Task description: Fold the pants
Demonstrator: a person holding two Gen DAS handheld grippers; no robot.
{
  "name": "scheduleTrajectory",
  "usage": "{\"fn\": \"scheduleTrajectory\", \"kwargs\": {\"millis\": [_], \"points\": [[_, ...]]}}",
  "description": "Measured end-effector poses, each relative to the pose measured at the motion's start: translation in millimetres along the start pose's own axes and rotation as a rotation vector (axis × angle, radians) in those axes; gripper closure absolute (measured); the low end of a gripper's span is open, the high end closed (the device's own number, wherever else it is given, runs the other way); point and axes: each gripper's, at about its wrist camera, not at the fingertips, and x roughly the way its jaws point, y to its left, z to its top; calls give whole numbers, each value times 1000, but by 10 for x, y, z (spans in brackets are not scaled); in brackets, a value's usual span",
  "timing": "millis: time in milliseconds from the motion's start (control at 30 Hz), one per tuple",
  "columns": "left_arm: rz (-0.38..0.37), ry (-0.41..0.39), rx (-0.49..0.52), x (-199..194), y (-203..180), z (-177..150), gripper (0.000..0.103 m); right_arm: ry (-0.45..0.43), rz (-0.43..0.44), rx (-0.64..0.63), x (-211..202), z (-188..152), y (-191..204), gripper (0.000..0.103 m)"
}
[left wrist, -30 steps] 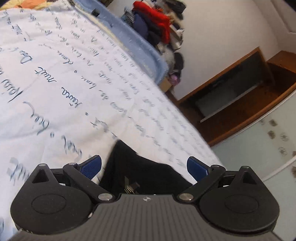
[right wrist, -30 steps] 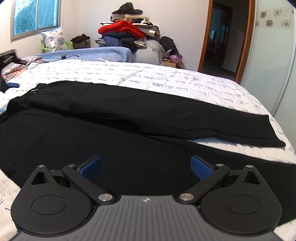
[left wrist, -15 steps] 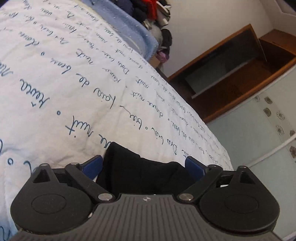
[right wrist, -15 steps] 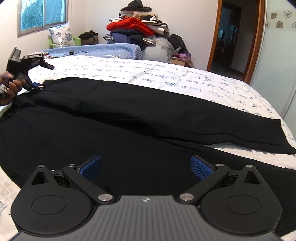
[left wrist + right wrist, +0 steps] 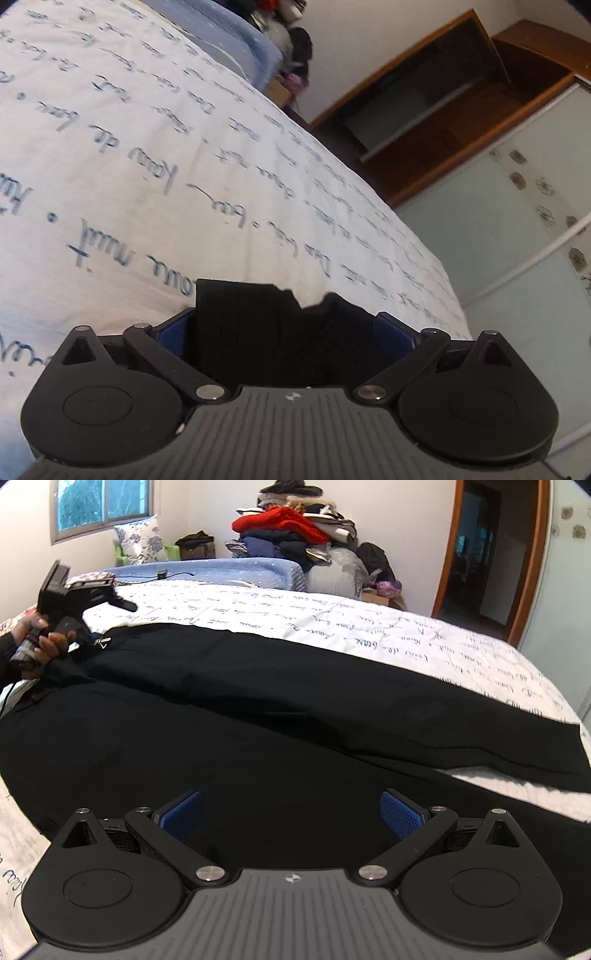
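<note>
- Your left gripper [image 5: 284, 321] is at the waist end of the black pants [image 5: 258, 709]. Its jaws stand wide and have just been opening further.
- A bunch of waistband cloth sits between its blue pads [image 5: 177, 332] and reaches both. I can't confirm a firm pinch, so treat it as loose.
- My read on why it's there: the waist corner is the anchor for folding one leg over the other.
- Your left hand [image 5: 40, 642] shows in the right wrist view, beside the small white tag [image 5: 101, 642] at the waist.
- Your right gripper [image 5: 291, 808] hovers over the near leg around mid-length. Its jaws are wide with nothing between them, only fabric underneath.
- It looks staged to take the near edge, so both ends lift together.
- The pants lie lengthwise on the script-printed bedsheet [image 5: 332, 620], waist left, hems right.
- The legs are side by side, not stacked. A strip of sheet shows between them near the far hem [image 5: 554, 753].
- The fabric is matte black and mostly flat, with soft ridges along the far leg and some bunching at the waist.
- No fold is made yet, in my judgement.
</note>
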Motion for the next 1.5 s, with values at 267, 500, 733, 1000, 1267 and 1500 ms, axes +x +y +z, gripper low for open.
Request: {"fn": "scheduleTrajectory", "kwargs": {"millis": [267, 500, 733, 1000, 1267, 1500], "points": [[197, -20, 116, 12, -64, 34, 67, -4, 10, -16, 5, -10, 16, 0], [246, -215, 418, -306, -804, -176, 72, -52, 97, 17, 10, 130, -160, 0], [177, -365, 506, -699, -1133, -470, 73, -229, 210, -157, 167, 730, -578, 0], [88, -436, 537, -920, -1311, -564, 73, -51, 288, -433, 1421, 1633, -709, 0], [79, -435, 572, -939, -1280, -616, 73, 218, 540, -442, 2357, 2014, -697, 0], [96, -434, 549, -922, -1216, -634, 72, 301, 671, -395, 2495, 2107, -674, 96]]}}
